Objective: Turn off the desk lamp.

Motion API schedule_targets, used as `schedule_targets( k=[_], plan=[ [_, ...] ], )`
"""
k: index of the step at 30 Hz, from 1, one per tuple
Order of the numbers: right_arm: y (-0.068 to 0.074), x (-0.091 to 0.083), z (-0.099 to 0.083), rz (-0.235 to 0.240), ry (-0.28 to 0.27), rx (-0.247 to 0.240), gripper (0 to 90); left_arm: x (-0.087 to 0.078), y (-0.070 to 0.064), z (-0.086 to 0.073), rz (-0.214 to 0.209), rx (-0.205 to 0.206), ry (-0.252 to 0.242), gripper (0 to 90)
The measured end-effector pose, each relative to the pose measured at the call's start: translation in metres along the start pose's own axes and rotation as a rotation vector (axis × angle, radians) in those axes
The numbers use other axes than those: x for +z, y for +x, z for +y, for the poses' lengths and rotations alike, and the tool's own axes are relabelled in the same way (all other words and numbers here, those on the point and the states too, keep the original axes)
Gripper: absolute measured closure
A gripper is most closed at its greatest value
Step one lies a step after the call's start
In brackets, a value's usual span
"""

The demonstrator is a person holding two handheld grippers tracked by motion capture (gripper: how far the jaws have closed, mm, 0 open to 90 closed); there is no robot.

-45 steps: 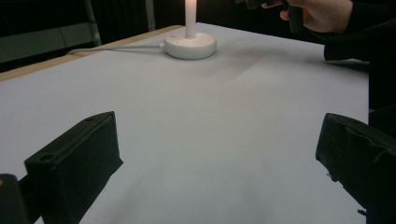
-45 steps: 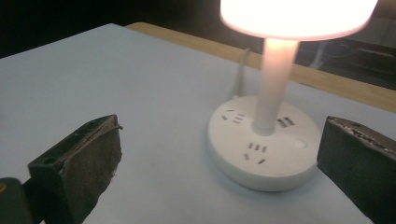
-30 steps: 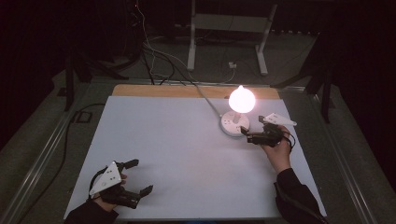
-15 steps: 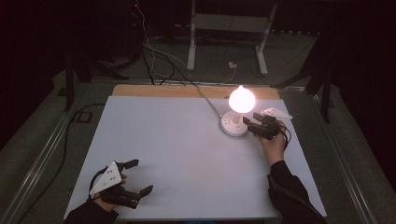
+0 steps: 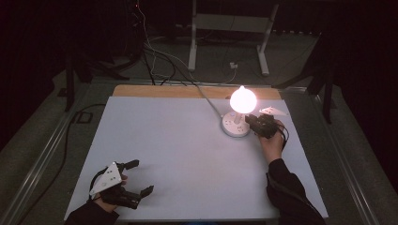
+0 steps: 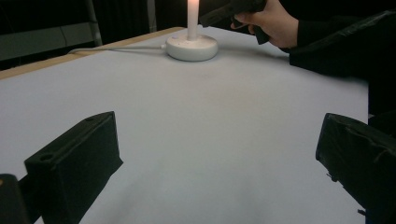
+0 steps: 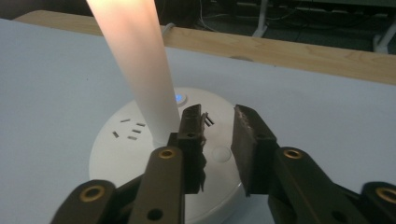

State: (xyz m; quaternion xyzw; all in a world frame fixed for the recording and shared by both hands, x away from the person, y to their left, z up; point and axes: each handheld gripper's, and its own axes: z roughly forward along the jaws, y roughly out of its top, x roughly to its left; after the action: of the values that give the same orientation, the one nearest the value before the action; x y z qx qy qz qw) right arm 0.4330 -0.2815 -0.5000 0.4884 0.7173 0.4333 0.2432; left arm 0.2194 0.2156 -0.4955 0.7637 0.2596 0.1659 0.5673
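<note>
Right gripper view put the right gripper (image 7: 217, 140) low over the round white socket base (image 7: 140, 154), its two jaws parted by a narrow gap and pinching nothing, their tips above the base's top face just right of the glowing lamp stem (image 7: 135, 65). A small blue-lit button (image 7: 179, 98) sat behind the left jaw, and a faint round dimple (image 7: 219, 152) lay between the jaws on the near side of the base.

In the high view the base (image 5: 228, 126) stood right of centre in the upper half of the frame, on the white table cover (image 5: 169, 154), with the bright bulb (image 5: 243, 99) above it and the right gripper (image 5: 256, 123) touching or all but touching its right edge. The left gripper (image 5: 138, 177) rested at the lower left, well apart from the lamp, jaws spread wide and empty; its own view showed the base (image 6: 191, 46) far off at the top of the frame.

The step looked like pressing a switch on the base. To do it well, I judged that one jaw tip should come straight down on the button, gently, since a sideways push could slide the light base or knock the stem. Keeping the jaws clear of the hot bulb seemed wise.
</note>
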Motion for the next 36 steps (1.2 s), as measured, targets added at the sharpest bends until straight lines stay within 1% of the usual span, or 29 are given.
schedule_targets(
  k=[1, 2, 3, 5, 6, 10, 13, 16, 22, 26, 27, 31, 33, 36],
  plan=[
    [0.0, 0.0, 0.0, 0.0, 0.0, 0.0, 75.6, 0.0, 0.0, 0.0, 0.001, 0.0, 0.0, 0.4],
    [-0.001, 0.002, -0.001, -0.009, 0.003, 0.008, 79.9, 0.0, 0.0, 0.0, 0.001, 0.0, -0.004, 0.4],
    [-0.001, 0.002, -0.001, -0.009, 0.003, 0.008, 79.9, 0.0, 0.001, 0.0, 0.0, -0.004, -0.01, 0.4],
    [-0.003, 0.004, -0.002, -0.005, 0.009, 0.036, 83.4, -0.001, 0.001, 0.0, 0.0, -0.005, -0.009, 0.4],
    [-0.003, 0.006, -0.003, -0.018, 0.01, 0.037, 86.7, -0.001, 0.001, 0.0, 0.002, -0.003, -0.006, 0.4],
    [-0.002, 0.007, -0.003, -0.023, 0.017, 0.037, 89.1, -0.001, 0.001, 0.0, 0.0, -0.005, -0.008, 0.4],
    [-0.002, 0.009, -0.004, -0.02, 0.022, 0.044, 89.4, 0.0, 0.001, 0.0, 0.001, -0.005, -0.002, 0.4],
    [-0.001, 0.012, -0.005, -0.023, 0.031, 0.037, 89.4, 0.0, 0.001, 0.0, 0.001, -0.005, -0.006, 0.4],
    [-0.003, 0.014, -0.007, -0.027, 0.037, 0.039, 89.4, 0.0, 0.001, 0.0, 0.001, -0.004, -0.005, 0.4],
    [-0.005, 0.015, -0.008, -0.023, 0.037, 0.051, 89.4, 0.0, 0.001, 0.0, 0.001, -0.001, -0.004, 0.4],
    [-0.003, 0.015, -0.008, -0.029, 0.036, 0.037, 89.3, 0.0, 0.001, 0.0, 0.001, -0.001, -0.004, 0.4],
    [-0.003, 0.015, -0.008, -0.031, 0.037, 0.037, 89.3, 0.0, 0.001, 0.0, 0.001, -0.002, -0.001, 0.4],
    [-0.002, 0.015, -0.008, -0.033, 0.036, 0.028, 89.4, 0.0, 0.001, 0.0, 0.001, -0.003, -0.005, 0.4],
    [-0.002, 0.015, -0.009, -0.041, 0.037, 0.016, 89.4, 0.0, 0.001, 0.0, 0.0, -0.003, 0.006, 0.4]
  ],
)
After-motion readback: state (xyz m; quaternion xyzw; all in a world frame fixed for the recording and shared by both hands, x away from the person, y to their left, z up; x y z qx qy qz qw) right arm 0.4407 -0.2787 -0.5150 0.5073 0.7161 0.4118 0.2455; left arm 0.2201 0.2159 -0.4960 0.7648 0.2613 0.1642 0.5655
